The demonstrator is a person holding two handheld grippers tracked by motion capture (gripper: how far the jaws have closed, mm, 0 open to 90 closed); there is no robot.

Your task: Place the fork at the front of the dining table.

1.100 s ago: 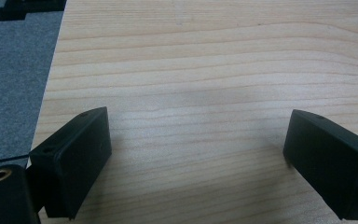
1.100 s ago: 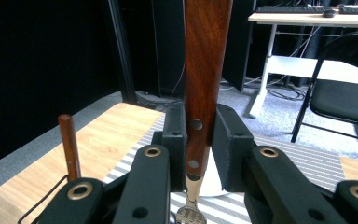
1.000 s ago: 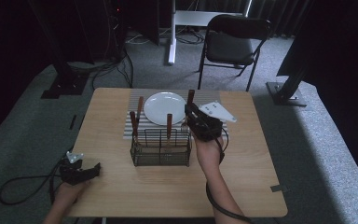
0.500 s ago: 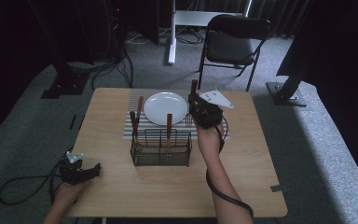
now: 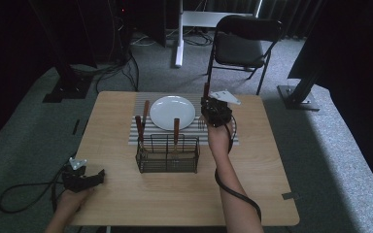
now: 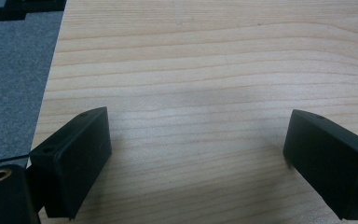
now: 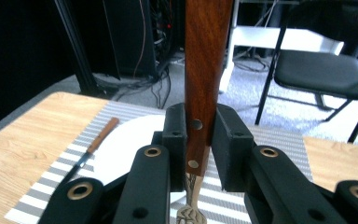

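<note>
1. The right gripper (image 7: 199, 140) was clamped on the wooden handle of a fork (image 7: 206, 70), which stood upright with its tines pointing down over the striped placemat (image 7: 279, 140).
2. In the high view the fork (image 5: 206, 90) hung just right of the white plate (image 5: 172, 112), near the far edge of the worktop (image 5: 126, 204).
3. The grip sat low on the handle, close to the rivets, so most of the handle rose above the jaws; the fork could likely pivot or slip if swung quickly.
4. If lowered steeply, the tines might catch the placemat and drag it, or knock the plate's rim.
5. The left gripper (image 6: 196, 154) lay released and empty near the worktop's near left corner, well apart from the wire basket (image 5: 167, 154).
</note>
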